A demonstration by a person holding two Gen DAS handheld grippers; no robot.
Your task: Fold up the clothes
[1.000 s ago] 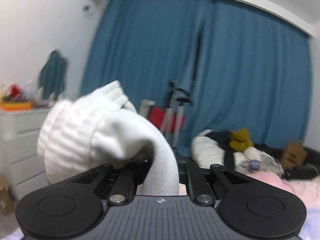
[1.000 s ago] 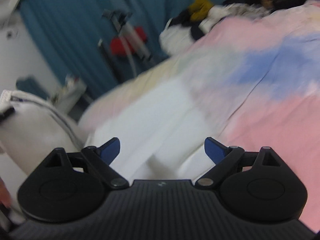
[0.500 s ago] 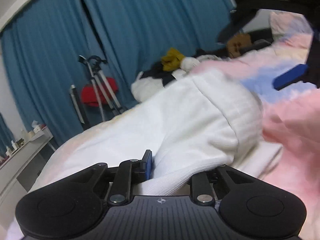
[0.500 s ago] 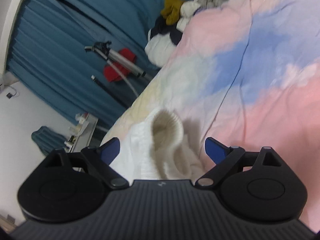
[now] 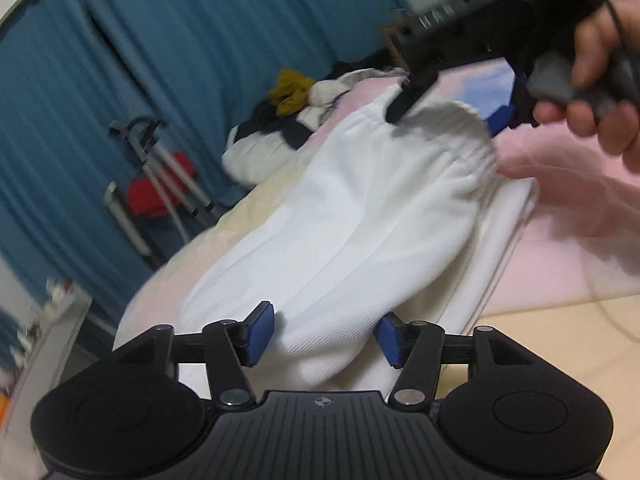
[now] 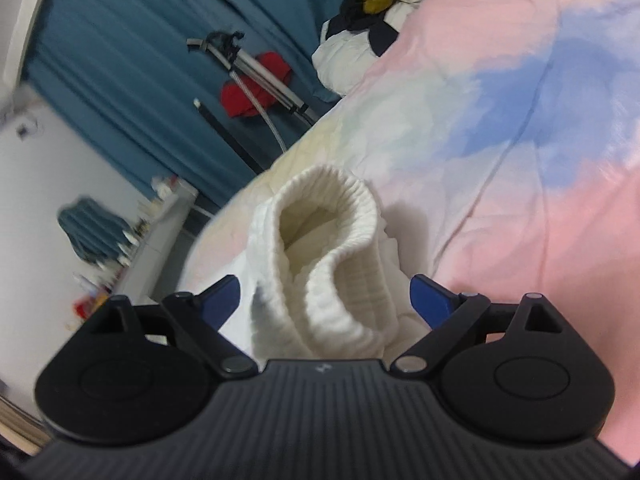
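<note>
Sock [image 5: 360,216] lies on the pastel bedspread [image 5: 560,240], over a flat white fabric layer, toe end between the left gripper [image 5: 324,336] pads. Those jaws are opening; pads look clear of the fabric. Right gripper [image 6: 324,300] spread wide, ribbed cuff [image 6: 332,216] between its fingers, no visible pinch. Risks: cuff stands up bunched, so a right-side close may catch one layer only; pulling the left away could drag the toe and skew the fold.

Legible text: none. Pale characters on the black plastic body of the right gripper [image 5: 452,24], at one o'clock in the left wrist view, are blurred beyond reading.
</note>
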